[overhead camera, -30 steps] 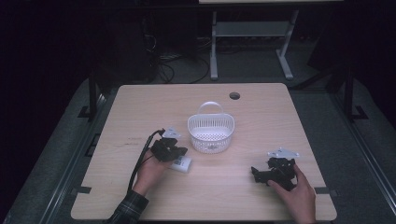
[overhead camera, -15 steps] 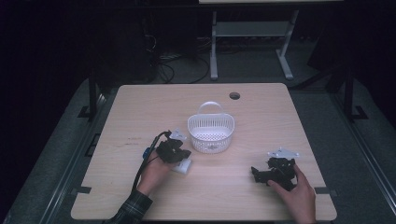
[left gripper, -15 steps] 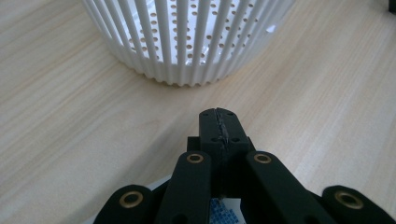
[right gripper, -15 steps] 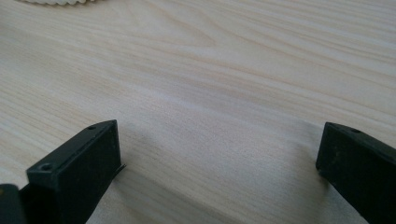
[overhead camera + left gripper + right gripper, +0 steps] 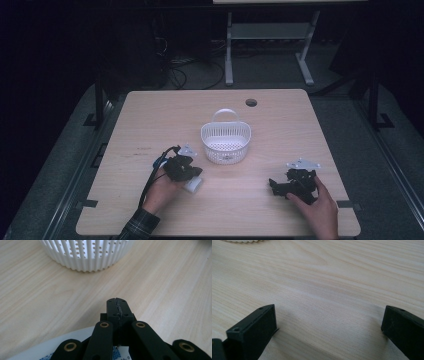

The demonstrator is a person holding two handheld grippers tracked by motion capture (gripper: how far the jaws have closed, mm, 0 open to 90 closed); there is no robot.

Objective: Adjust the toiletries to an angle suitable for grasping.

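A: What is laid out, from the biggest thing down?

B: A pale wooden counter (image 5: 150, 125) is seen, with a white slotted basket (image 5: 226, 143) set near its middle. Just in front of the basket, to the left, a small white packet (image 5: 194, 185) is found, with the left gripper (image 5: 184, 169) lying over it. The right gripper (image 5: 292, 186) is rested on bare wood, well apart from both.

A: How are the fingers set?

B: In the left gripper view the fingers (image 5: 117, 308) are pressed flat together; a thin edge may be pinched between them, though that cannot be told for sure. In the right gripper view the fingers (image 5: 253, 330) are spread wide, with nothing between them.

A: Which step is judged to be in hand?

B: The packet is probably being picked up for the basket. A firm hold would be wanted first, then a lift over the rim.

A: Can any writing be read?

B: Blue print is glimpsed on the packet (image 5: 82, 340) under the fingers, but it cannot be made out.
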